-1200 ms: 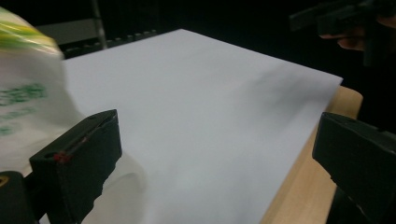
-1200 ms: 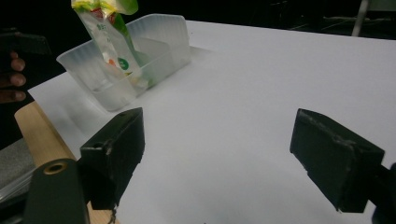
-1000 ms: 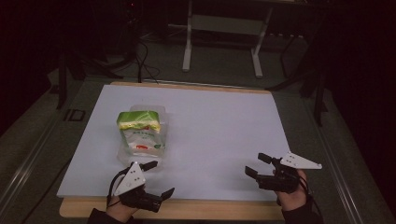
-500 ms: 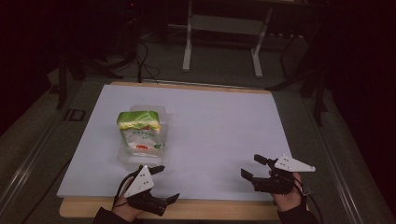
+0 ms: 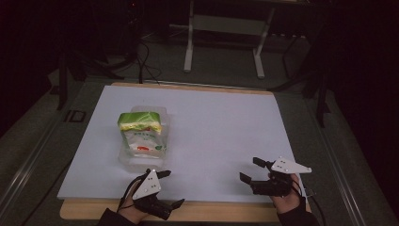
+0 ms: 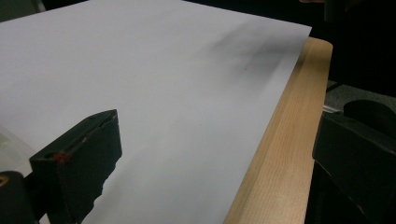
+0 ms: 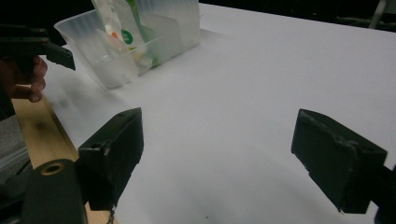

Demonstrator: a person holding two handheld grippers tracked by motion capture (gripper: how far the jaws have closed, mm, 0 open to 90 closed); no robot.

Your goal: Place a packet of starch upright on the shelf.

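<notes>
While the clear plastic tub (image 5: pixel 141 155) holds a green-topped packet (image 5: pixel 139 128), the left gripper (image 5: pixel 167 189) and right gripper (image 5: pixel 250 170) are held wide open, empty.

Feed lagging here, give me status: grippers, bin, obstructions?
Left gripper open, empty, at near edge. Right gripper open, empty. Green-topped snack bag in clear plastic bin. Nothing in the way.

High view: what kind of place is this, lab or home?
Probably a lab or recording setup, not a home: a wooden table covered by a plain white sheet, cables on the floor, and a metal stand frame behind in a darkened room.
</notes>
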